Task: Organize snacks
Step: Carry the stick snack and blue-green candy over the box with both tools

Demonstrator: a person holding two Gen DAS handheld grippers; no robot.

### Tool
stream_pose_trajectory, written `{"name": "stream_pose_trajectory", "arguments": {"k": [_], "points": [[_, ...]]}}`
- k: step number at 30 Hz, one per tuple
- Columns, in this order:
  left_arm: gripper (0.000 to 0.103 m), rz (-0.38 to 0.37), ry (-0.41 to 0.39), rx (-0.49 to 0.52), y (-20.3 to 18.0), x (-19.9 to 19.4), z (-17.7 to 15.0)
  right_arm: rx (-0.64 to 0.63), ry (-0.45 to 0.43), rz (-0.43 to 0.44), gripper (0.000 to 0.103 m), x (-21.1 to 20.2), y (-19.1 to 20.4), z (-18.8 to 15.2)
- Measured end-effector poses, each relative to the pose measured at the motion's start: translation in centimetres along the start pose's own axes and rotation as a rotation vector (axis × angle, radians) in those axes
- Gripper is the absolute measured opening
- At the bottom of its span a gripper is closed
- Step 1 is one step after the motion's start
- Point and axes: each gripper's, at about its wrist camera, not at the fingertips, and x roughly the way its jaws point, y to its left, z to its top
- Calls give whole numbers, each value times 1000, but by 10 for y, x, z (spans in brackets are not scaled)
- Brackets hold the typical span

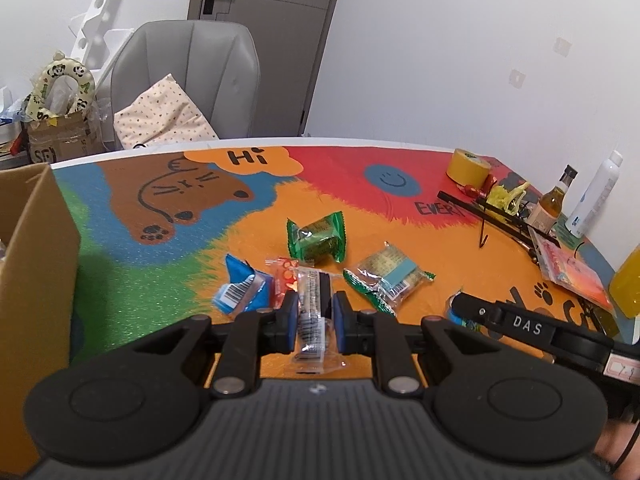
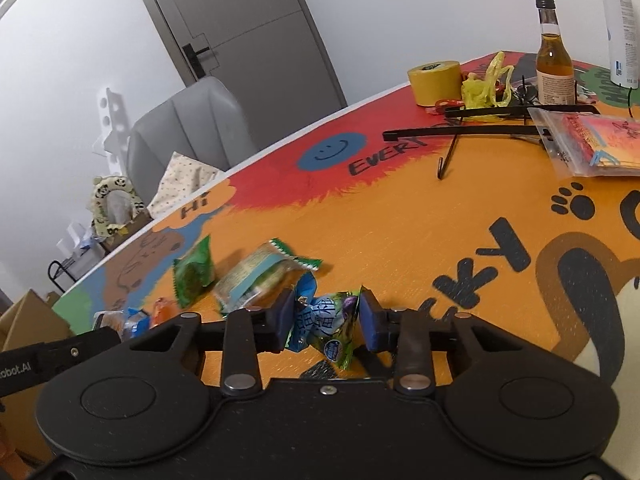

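Observation:
My left gripper (image 1: 315,307) is shut on a clear-wrapped dark cookie pack (image 1: 312,320), held a little above the colourful table mat (image 1: 400,220). Beyond it lie a blue packet (image 1: 242,288), a red-orange packet (image 1: 283,280), a green packet (image 1: 317,240) and a clear green-edged cake pack (image 1: 386,280). My right gripper (image 2: 325,316) is shut on a blue-and-green candy packet (image 2: 326,326) at the mat. The green packet (image 2: 193,276) and the cake pack (image 2: 260,276) lie just past it on the left. The right gripper's body (image 1: 528,328) shows in the left wrist view.
An open cardboard box (image 1: 36,280) stands at the table's left edge. At the far right are a yellow tape roll (image 2: 435,80), a brown bottle (image 2: 554,64), a white bottle (image 2: 620,24), a black hanger (image 2: 480,130) and a zip bag (image 2: 588,144). A grey chair (image 1: 188,76) stands behind.

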Motion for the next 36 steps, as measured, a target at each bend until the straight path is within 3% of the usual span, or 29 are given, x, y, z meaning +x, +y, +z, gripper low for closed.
{"name": "stream_pose_trajectory", "arguments": {"k": [17, 36], "points": [[17, 11, -76, -15, 18, -53, 5, -45, -60, 59, 33, -40, 38, 2], [17, 51, -137, -68, 72, -99, 6, -123, -62, 143, 33, -54, 106, -9]]}}
